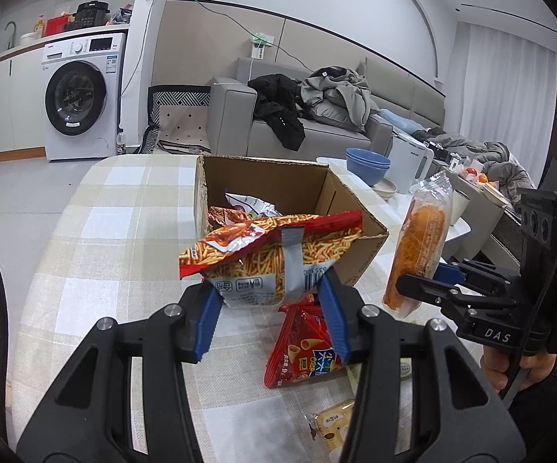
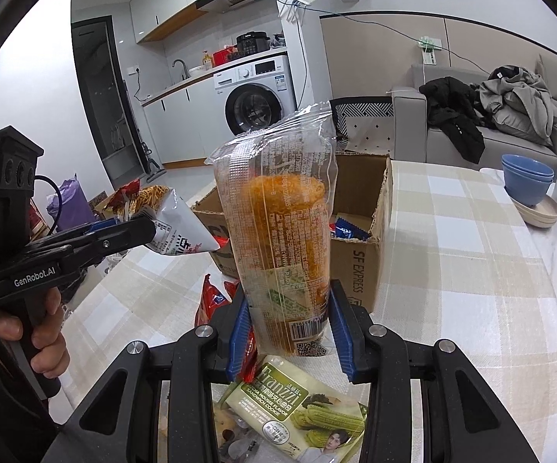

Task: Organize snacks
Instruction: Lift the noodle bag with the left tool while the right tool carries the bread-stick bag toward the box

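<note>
Cardboard box [image 1: 355, 208], 2 held packets: noodle-stick bag [image 1: 267, 254], clear-wrapped bread [image 2: 282, 239].

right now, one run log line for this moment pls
left tongs: shut on noodle-stick snack bag | right tongs: shut on clear-wrapped orange bread | cardboard box: open, snacks inside | both held above table

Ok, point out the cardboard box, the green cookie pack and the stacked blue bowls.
cardboard box [image 2: 359, 266], right wrist view, printed front wall.
green cookie pack [image 2: 297, 413], right wrist view, label face.
blue bowls [image 1: 367, 166], left wrist view, outer side.
</note>
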Demonstrator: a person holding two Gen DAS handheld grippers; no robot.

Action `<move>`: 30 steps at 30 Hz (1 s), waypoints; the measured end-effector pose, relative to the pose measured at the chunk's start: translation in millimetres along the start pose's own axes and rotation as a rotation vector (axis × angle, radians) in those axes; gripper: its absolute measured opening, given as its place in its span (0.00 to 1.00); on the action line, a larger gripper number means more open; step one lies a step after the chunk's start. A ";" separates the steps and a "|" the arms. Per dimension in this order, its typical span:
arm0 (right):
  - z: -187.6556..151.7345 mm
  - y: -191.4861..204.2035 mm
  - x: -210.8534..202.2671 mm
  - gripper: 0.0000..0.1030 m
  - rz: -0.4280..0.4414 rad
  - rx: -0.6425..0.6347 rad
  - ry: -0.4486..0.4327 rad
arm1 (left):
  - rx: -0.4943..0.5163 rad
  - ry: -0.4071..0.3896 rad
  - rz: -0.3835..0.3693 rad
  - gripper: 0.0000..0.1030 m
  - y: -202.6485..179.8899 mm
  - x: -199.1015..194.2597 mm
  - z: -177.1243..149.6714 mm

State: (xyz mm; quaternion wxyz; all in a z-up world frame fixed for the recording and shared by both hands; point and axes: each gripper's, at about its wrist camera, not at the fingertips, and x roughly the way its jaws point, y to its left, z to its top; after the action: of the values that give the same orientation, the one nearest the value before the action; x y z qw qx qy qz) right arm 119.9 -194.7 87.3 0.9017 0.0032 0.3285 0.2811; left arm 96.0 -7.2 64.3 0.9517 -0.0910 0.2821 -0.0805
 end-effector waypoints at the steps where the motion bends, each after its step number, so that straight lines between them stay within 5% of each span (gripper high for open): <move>1: 0.0 0.4 -0.7 0.38 0.000 -0.002 -0.002 | 0.001 -0.003 0.001 0.43 -0.7 -1.0 0.9; 30: 36.1 7.7 -10.7 0.38 0.003 0.008 -0.080 | -0.008 -0.015 0.027 0.42 -15.1 13.4 45.0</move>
State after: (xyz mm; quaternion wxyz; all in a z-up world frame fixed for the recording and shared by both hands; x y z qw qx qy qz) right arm 130.7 -187.2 123.4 0.9136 0.0188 0.2935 0.2809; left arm 130.3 -18.8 97.7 0.9544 -0.0919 0.2763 -0.0658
